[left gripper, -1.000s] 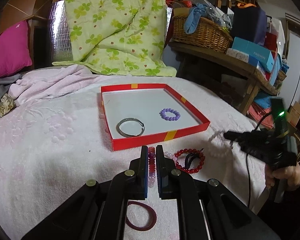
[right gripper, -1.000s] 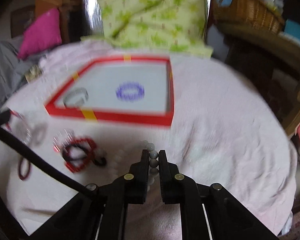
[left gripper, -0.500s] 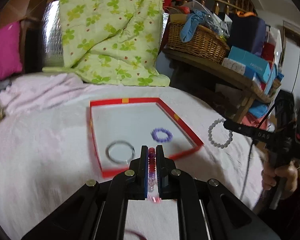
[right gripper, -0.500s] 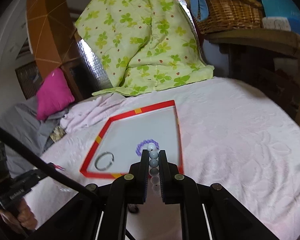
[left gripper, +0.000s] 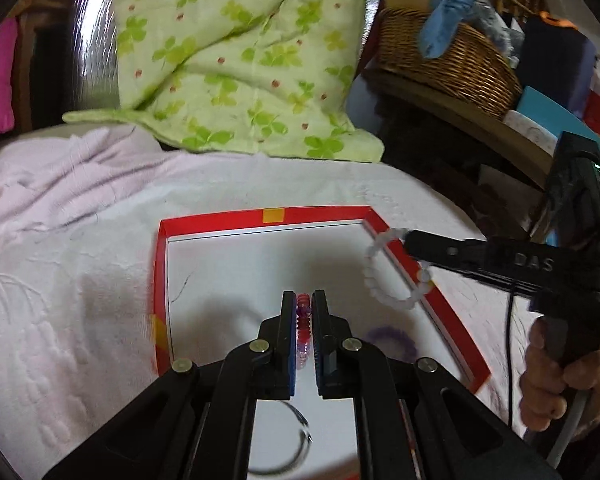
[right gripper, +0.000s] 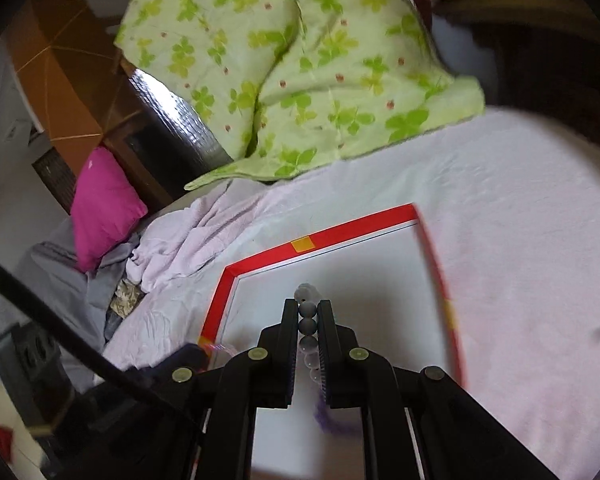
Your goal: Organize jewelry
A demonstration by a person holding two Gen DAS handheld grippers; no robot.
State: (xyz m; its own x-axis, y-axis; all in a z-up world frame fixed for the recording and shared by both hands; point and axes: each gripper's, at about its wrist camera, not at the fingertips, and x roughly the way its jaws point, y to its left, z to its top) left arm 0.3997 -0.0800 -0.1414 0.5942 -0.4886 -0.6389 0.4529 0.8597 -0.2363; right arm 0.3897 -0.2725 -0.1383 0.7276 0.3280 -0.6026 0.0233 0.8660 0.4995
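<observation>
My left gripper is shut on a red and pink bead bracelet and holds it above the white floor of the red-rimmed tray. My right gripper is shut on a white pearl bracelet, also over the tray. In the left wrist view the right gripper comes in from the right with the pearl bracelet hanging over the tray's right rim. A purple bead bracelet and a silver bangle lie in the tray.
The tray lies on a pale pink blanket. A green clover quilt hangs behind. A wicker basket and boxes stand on a shelf at the right. A magenta pillow lies at the left.
Both grippers have lifted their bracelets off the blanket and moved forward over the tray. The right gripper now hangs the pearl bracelet over the tray's right rim.
</observation>
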